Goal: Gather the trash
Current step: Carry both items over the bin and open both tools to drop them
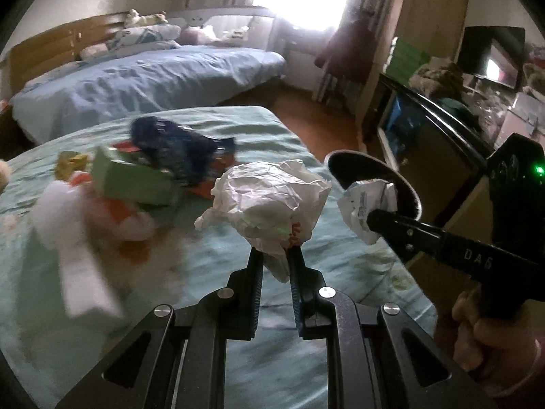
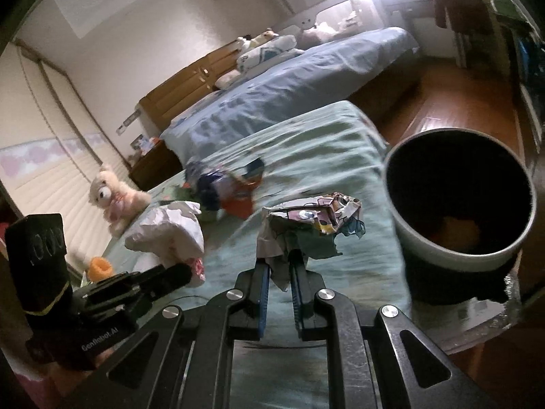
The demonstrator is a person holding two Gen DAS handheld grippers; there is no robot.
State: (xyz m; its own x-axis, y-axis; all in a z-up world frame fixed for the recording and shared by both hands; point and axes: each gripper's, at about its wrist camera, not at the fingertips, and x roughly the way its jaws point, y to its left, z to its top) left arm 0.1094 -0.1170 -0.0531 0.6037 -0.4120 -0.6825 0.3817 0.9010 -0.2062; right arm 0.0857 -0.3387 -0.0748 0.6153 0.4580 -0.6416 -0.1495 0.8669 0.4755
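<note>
Holding: left hand-held gripper (image 1: 276,255) is clamped on a crumpled white paper ball (image 1: 269,201).
Right hand-held gripper (image 2: 281,259): clamped on a crumpled printed wrapper (image 2: 316,218), just left of the round dark-lined bin (image 2: 456,204).
Bed: green-sheeted bed (image 1: 289,129) carries blurred litter far left.

Green-sheeted bed (image 1: 289,129) carries wrappers (image 1: 180,150), teddy bear (image 2: 110,197)

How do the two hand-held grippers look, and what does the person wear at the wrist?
Both the left gripper and the right gripper are black metal with silver round bolts and blue strips along the inner finger faces. The right one carries white letters and a green light on its body; the left one carries small white lettering. A pink sleeve shows at the wrist.
</note>
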